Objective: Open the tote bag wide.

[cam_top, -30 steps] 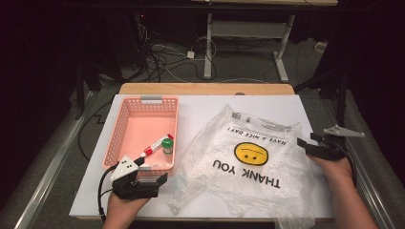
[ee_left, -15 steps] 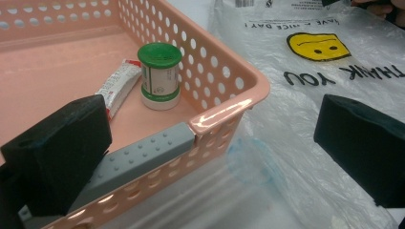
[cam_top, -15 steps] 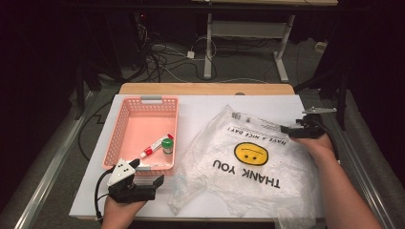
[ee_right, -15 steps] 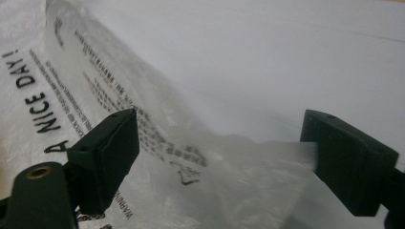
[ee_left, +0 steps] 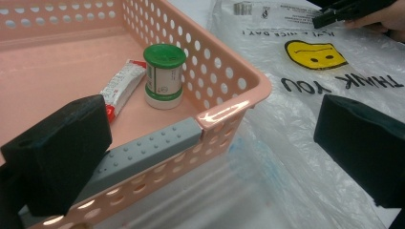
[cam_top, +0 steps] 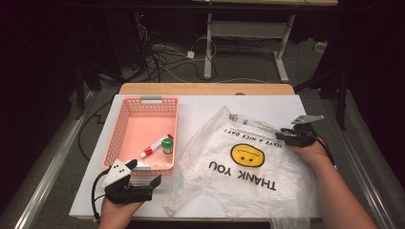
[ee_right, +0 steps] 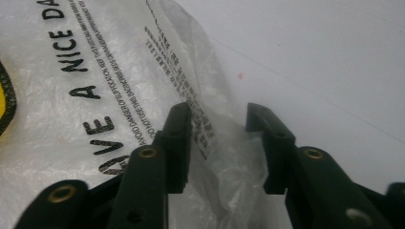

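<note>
Right claw first: its jaws have just been closing, and a bunched fold of the plastic bag stands between them. There's a gap beside the film on either side, so I judge the pads aren't pressing yet. My left claw sits at the near corner of the pink basket, jaws wide apart, one inside the rim and one outside over the bag, gripping nothing.

I expect the bag to be nearly weightless, soft and slippery; it will crumple and slide rather than lift as a sheet. The gathered fold at its far right edge is the place to pinch, since a doubled ridge gives the pads something to bite. The bag lies flat on the white table, printed side up, just right of the basket. Farther in, a green-capped bottle and a small tube rest in the basket.
</note>
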